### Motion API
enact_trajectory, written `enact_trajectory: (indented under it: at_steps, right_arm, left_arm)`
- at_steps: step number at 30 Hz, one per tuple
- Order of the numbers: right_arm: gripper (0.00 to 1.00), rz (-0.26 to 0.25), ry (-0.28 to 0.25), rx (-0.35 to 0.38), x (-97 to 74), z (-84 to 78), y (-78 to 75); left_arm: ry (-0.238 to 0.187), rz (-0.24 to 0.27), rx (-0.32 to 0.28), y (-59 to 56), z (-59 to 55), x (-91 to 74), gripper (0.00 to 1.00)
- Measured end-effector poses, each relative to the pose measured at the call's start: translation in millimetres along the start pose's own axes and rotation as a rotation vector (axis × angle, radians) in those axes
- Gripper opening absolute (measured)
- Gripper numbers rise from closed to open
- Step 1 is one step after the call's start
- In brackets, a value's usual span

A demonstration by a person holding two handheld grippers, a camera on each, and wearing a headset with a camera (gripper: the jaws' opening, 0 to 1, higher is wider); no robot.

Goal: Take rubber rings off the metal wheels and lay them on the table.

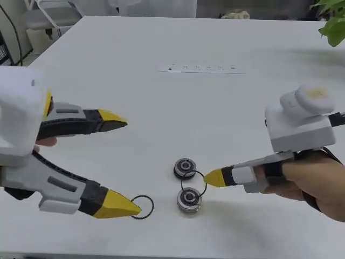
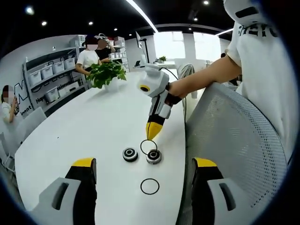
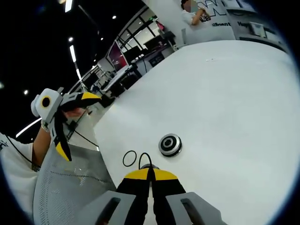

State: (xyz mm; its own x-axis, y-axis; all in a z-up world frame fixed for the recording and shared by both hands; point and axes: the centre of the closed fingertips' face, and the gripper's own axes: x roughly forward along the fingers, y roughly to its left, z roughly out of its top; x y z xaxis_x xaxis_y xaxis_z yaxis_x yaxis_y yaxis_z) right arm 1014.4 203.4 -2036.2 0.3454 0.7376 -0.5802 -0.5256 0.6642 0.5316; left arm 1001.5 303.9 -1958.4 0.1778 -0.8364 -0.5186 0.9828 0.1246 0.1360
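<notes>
Two metal wheels lie near the front of the white table (image 1: 178, 97), one farther back (image 1: 185, 168) and one closer to me (image 1: 189, 198). My right gripper (image 1: 207, 178) is shut, pinching a thin black rubber ring (image 1: 194, 183) that stands up just over the closer wheel (image 2: 153, 157). In the right gripper view its jaws (image 3: 151, 171) cover that wheel, and the other wheel (image 3: 169, 144) sits beyond. A loose black ring (image 1: 141, 206) lies flat on the table by the lower jaw of my left gripper (image 1: 121, 164), which is open and holds nothing.
A printed label strip (image 1: 199, 68) lies mid-table. A leafy plant (image 1: 331, 21) stands at the far right corner, and a chair (image 1: 48, 16) at the far left. A mesh chair back (image 2: 229, 140) is close to the table's near edge. People stand by shelves (image 2: 93, 51).
</notes>
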Motion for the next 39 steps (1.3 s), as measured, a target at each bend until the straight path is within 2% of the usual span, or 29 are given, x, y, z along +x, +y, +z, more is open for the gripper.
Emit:
enact_trajectory:
  at_steps: [9, 13, 20, 23, 27, 34, 36, 39]
  right_arm:
    - [0.00, -0.008, -0.021, 0.010, -3.1, 4.1, -3.4]
    - [0.00, -0.008, -0.025, 0.013, -3.5, 5.0, -3.9]
    - [0.00, -0.013, -0.032, 0.011, -5.3, 6.8, -5.4]
    - [0.00, -0.013, -0.037, 0.015, -6.3, 7.6, -6.0]
    - [0.00, -0.012, -0.043, 0.017, -7.0, 8.5, -6.0]
    - [0.00, -0.015, -0.059, 0.017, -10.0, 11.9, -5.3]
    - [0.00, -0.015, -0.071, 0.018, -11.4, 14.6, -4.7]
    - [0.00, -0.014, -0.086, 0.016, -13.3, 18.5, -2.9]
  left_arm:
    - [-0.023, 0.083, -0.077, -0.4, -14.4, -23.9, 0.83]
    - [-0.021, 0.115, -0.116, -1.2, -24.5, -33.1, 0.83]
    - [-0.018, 0.154, -0.164, -6.6, -40.1, -37.7, 0.84]
    - [-0.013, 0.159, -0.197, -10.3, -45.6, -35.8, 0.87]
    - [-0.008, 0.158, -0.203, -14.8, -50.2, -32.2, 0.93]
    - [0.003, 0.147, -0.236, -20.0, -58.3, -28.1, 0.93]
    - [0.017, 0.140, -0.252, -20.8, -62.8, -26.1, 0.93]
    - [0.018, 0.130, -0.249, -23.5, -62.5, -24.6, 0.95]
